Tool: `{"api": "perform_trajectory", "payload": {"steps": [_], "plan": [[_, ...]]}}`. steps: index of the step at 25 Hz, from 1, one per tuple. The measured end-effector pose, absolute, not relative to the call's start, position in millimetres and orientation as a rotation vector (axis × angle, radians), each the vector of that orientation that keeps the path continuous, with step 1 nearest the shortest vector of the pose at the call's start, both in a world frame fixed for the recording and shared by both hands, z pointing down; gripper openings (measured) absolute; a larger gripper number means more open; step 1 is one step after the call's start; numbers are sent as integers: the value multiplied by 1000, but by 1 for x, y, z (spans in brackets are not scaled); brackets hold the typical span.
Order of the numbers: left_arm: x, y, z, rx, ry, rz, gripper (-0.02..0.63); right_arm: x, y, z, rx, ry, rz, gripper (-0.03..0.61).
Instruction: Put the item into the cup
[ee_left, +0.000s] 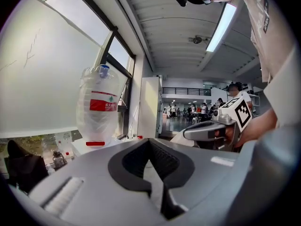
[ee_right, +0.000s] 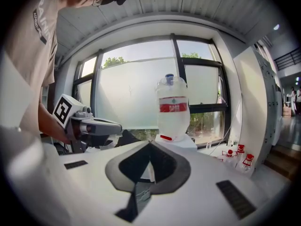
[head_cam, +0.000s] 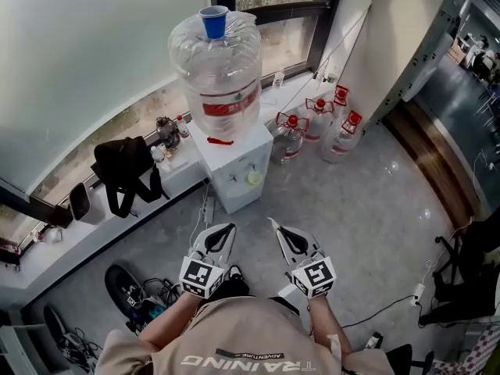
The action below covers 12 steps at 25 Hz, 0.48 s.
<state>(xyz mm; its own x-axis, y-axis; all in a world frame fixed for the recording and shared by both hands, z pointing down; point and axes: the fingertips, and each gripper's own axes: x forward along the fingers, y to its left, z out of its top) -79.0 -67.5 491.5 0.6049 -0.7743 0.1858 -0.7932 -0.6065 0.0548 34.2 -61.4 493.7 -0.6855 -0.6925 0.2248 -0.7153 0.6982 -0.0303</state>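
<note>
A blue cup (head_cam: 213,20) stands on top of the big upturned water bottle (head_cam: 216,69) of a white dispenser (head_cam: 234,170). A small red piece (head_cam: 221,141) lies on the dispenser's top, and a yellow-green round part (head_cam: 254,177) shows on its front. I cannot tell which thing is the item. My left gripper (head_cam: 228,227) and right gripper (head_cam: 275,225) hover side by side over the floor in front of the dispenser. Both are shut and hold nothing. The bottle (ee_left: 98,105) shows beyond the left gripper (ee_left: 150,141), and the bottle (ee_right: 172,108) also stands ahead of the right gripper (ee_right: 150,144).
Several spare water jugs with red caps (head_cam: 320,123) stand right of the dispenser by the window. A black bag (head_cam: 125,166) and small bottles (head_cam: 168,131) rest on the low sill. Cables and shoes (head_cam: 129,291) lie on the floor at my left.
</note>
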Motion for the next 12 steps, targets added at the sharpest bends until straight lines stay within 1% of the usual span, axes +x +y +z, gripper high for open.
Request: {"api": "perform_trajectory", "payload": {"steps": [5, 12], "plan": [[-84, -111, 500, 2710, -1247, 210, 8, 26, -102, 499, 1203, -2669, 199, 11], [-77, -152, 510, 2683, -1226, 213, 8, 25, -143, 510, 1172, -2647, 229, 12]]}}
